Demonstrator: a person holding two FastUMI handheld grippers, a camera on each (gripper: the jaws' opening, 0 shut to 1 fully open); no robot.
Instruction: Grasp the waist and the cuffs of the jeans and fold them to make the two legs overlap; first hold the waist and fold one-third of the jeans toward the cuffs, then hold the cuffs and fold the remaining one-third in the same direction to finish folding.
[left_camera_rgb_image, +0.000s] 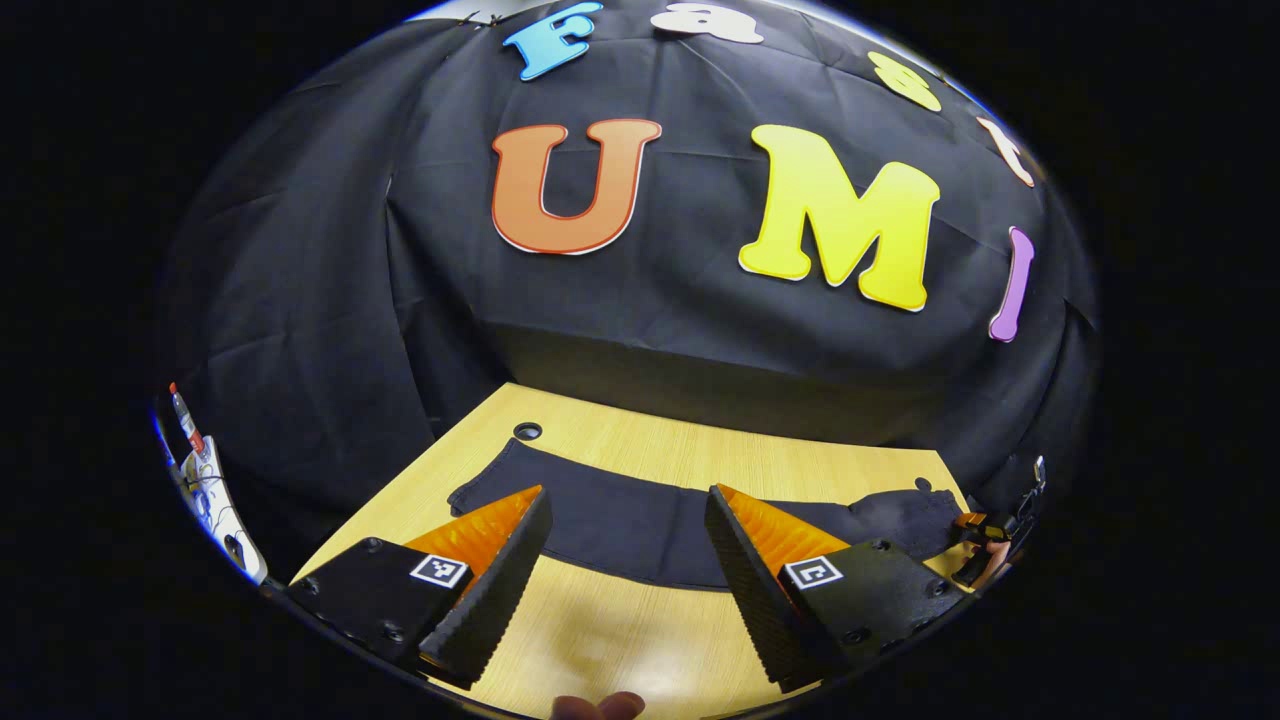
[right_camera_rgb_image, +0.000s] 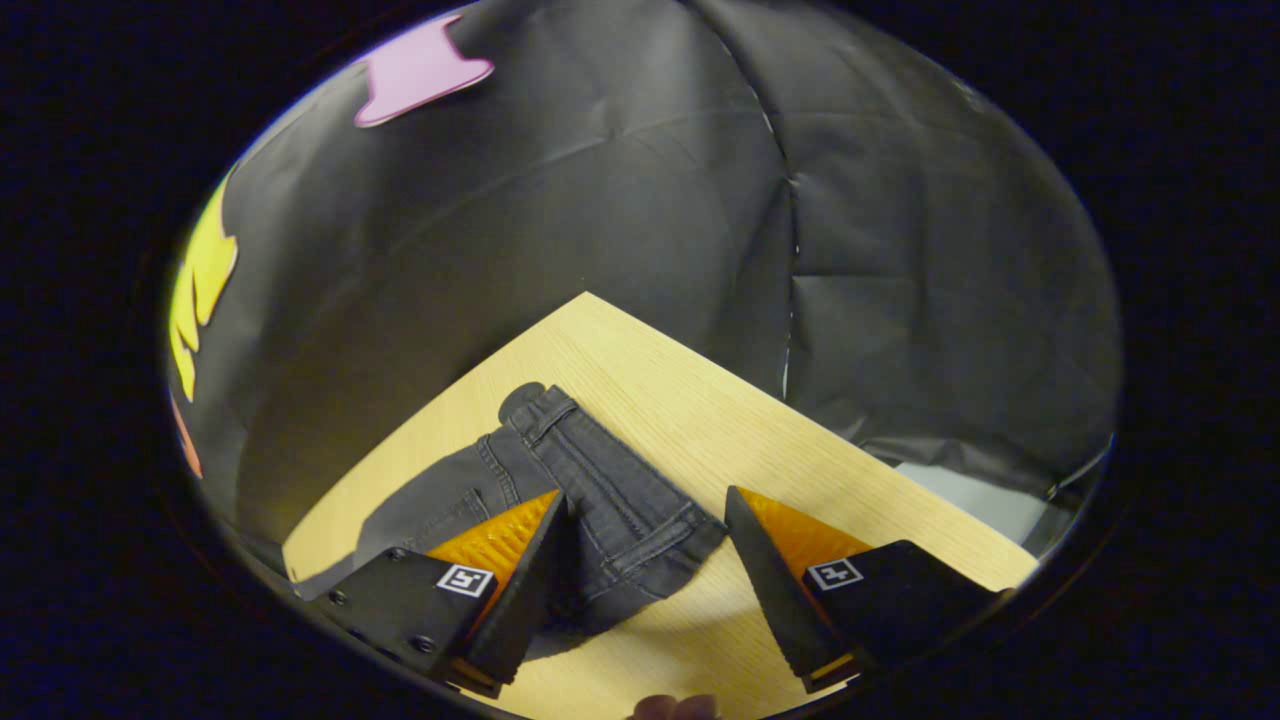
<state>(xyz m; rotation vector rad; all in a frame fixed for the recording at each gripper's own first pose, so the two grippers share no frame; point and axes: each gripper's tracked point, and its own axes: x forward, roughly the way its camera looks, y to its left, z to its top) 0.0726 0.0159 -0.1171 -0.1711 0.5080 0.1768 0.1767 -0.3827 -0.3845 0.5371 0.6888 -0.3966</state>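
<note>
**Getting Ready to Grab the Jeans**

On the table (left_camera_rgb_image: 640, 620) the jeans (left_camera_rgb_image: 640, 520) lie flat and long, stretched along the far edge. Nothing is folded yet, as far as I can see.

I hold a claw in each hand. My left claw (left_camera_rgb_image: 625, 560) is wide open and holds nothing. It hangs above the near side of the table, pointing at the middle of the legs. One end of the jeans reaches toward the far left corner, close to a small hole (left_camera_rgb_image: 527, 431) in the table. I think that end is the cuffs, but it is too far off to be sure.

My right claw (right_camera_rgb_image: 645, 560) is wide open too, and it holds nothing. It sits just over the waist (right_camera_rgb_image: 610, 500), which lies near the right end of the table. I can see the belt loops and a pocket there. The waist sits between my two fingers, but they do not press on it.

So I think I am at the very first step. Next I need to lower the right claw and pinch the waist. My left claw must slide over to the cuffs and pinch them. Then I can lay one leg over the other.
</note>
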